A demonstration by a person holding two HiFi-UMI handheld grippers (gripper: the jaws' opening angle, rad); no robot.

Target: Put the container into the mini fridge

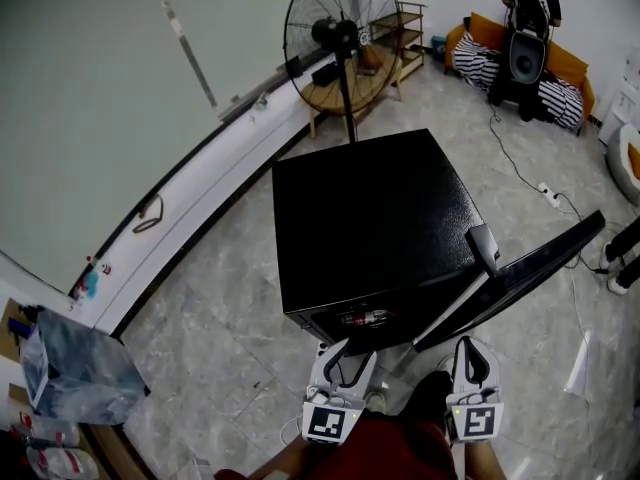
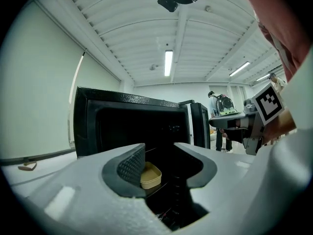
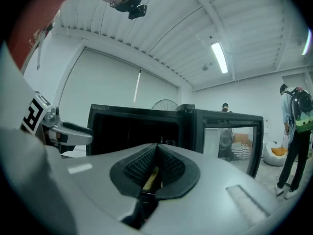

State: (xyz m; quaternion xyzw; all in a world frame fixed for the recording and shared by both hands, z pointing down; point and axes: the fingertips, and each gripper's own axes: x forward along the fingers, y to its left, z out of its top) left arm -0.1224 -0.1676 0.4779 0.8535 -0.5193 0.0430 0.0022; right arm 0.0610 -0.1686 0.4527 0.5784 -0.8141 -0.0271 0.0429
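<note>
Fridge (image 1: 370, 218) stood with door (image 1: 535, 263) swung open to its right. Container (image 2: 150, 175) sat inside, upright, toward the left of the cavity. Left tool (image 2: 164, 166) had its jaws spread with nothing pinched, and the container showed beyond them. Right tool (image 3: 156, 166) had its jaws pressed together and empty; the pale sliver at their gap was possibly the container behind. Both tools pointed level at the opening.

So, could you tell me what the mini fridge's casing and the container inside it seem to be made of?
Mini fridge: probably black-painted sheet metal, finely pebbled and semi-matt; its top shows a grainy sheen.
Container: pale tan, smooth and matt with a thin rounded rim, likely plastic or moulded fibre; the look leaves it open.
</note>
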